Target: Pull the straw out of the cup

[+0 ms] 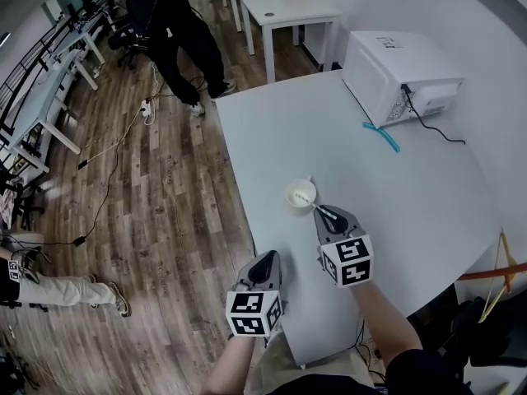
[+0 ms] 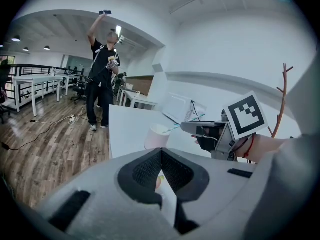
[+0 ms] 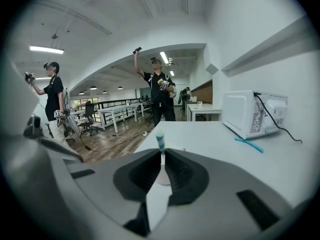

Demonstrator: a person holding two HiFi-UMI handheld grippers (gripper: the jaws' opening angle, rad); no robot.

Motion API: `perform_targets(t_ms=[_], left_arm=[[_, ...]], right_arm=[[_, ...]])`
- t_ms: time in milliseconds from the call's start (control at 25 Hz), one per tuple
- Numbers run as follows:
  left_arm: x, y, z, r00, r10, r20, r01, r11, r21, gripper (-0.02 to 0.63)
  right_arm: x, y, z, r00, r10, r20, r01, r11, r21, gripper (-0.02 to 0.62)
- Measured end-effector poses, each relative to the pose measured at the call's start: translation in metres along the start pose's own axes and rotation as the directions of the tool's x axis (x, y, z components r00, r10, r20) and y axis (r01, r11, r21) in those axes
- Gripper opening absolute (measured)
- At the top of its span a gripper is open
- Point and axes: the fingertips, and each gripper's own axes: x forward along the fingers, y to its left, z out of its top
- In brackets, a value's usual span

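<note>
Plainly the right gripper (image 3: 161, 155) had its jaws drawn narrow onto the straw (image 3: 160, 140). The straw's teal-striped top stood just past the fingertips at 12 o'clock in the right gripper view, and the pale cup (image 3: 162, 176) showed low down through the gap. From the head view the right gripper (image 1: 323, 211) sat close to the cup (image 1: 290, 194), which lay at about 10 o'clock of its tips. The straw (image 1: 306, 198) leaned out over the rim toward the jaws, and its lower end appeared to be inside the cup, so the pull was not yet done.

The left gripper (image 1: 267, 259) had its jaws together on nothing. It hung by the edge of the table (image 1: 370, 188), at roughly 7 o'clock of the cup and well apart from it, so nothing steadied the cup.

A clean pull would likely follow the straw's own lean, up and back toward 4 o'clock, slow and straight. A sideways tug could tip so light a cup or drag it along. The grip needed to be firm but not crushing, and the left gripper could brace the cup if it began to rise.
</note>
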Motion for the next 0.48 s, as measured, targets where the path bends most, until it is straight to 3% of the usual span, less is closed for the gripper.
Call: perform_targets(t_ms=[480], left_arm=[[-0.032,-0.012,-0.002,1.000,-0.022,0.004,0.022,1.000,0.019,0.017]], right_arm=[[-0.043,0.018,0.007,0.999,-0.030,0.037,0.030,0.999,-0.013,0.043]])
